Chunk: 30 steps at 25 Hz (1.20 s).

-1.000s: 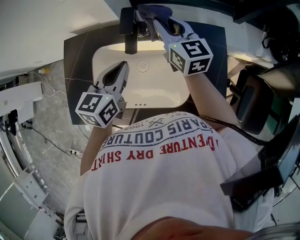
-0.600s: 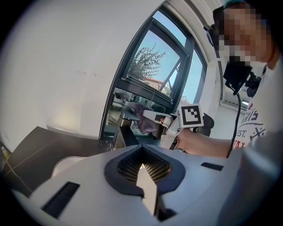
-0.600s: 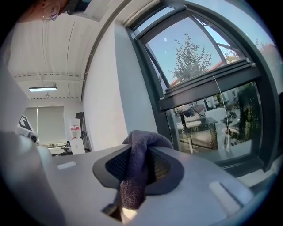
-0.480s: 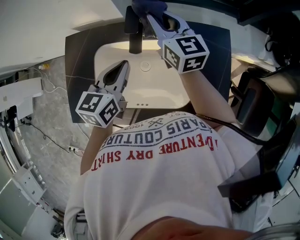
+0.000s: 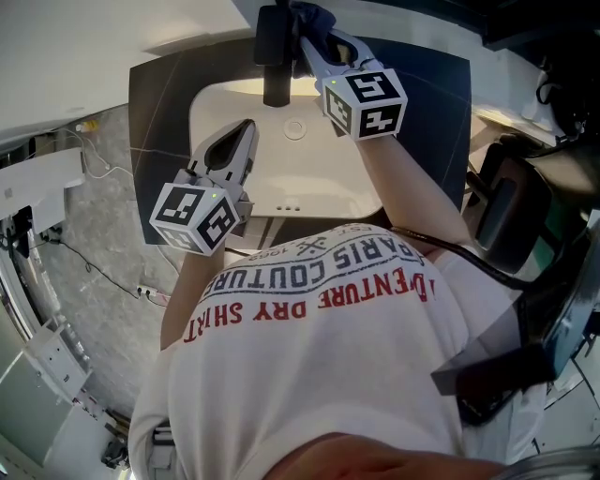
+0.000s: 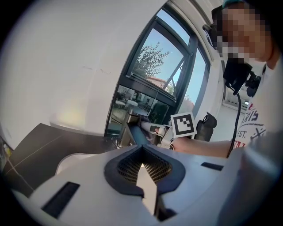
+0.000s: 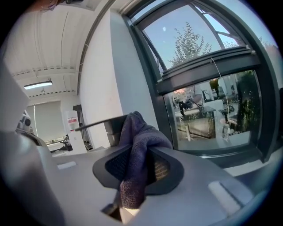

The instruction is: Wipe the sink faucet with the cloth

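Two jaws of my right gripper (image 7: 138, 171) pinched the dark blue terry cloth (image 7: 136, 134) just beside the black upright sink faucet (image 5: 275, 66). My left gripper (image 5: 238, 141), jaws together and empty, hung over the white basin (image 5: 323, 183).

Blue cloth (image 5: 314, 15) in right claw (image 5: 307, 36) beside faucet (image 5: 275, 58)
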Each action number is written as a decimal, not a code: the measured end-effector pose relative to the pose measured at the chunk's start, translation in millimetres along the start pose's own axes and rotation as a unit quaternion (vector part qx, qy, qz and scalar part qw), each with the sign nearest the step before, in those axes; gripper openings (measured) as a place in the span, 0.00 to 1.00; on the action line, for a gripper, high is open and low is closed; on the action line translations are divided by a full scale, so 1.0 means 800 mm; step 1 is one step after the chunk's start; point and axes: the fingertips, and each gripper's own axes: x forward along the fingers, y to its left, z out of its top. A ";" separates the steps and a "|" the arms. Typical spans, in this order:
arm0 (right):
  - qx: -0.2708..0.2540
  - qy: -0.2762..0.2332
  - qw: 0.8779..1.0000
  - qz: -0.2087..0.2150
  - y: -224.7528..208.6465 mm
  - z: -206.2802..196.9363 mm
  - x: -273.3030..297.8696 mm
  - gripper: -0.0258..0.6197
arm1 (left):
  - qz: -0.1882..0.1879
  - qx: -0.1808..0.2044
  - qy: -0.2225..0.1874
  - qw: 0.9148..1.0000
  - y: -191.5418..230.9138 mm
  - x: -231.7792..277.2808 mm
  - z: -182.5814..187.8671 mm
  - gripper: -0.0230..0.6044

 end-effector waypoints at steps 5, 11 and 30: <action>-0.002 0.052 0.999 -0.015 -0.013 -0.046 0.016 0.15 | 0.009 0.000 0.005 1.000 0.014 0.001 -0.003 0.04; -0.013 0.125 0.992 -0.025 -0.020 -0.103 0.027 0.15 | 0.007 -0.001 0.003 1.000 0.017 0.001 -0.010 0.04; -0.076 0.090 0.993 -0.008 0.003 -0.060 -0.048 0.15 | -0.005 0.009 -0.013 1.000 -0.015 -0.010 -0.008 0.04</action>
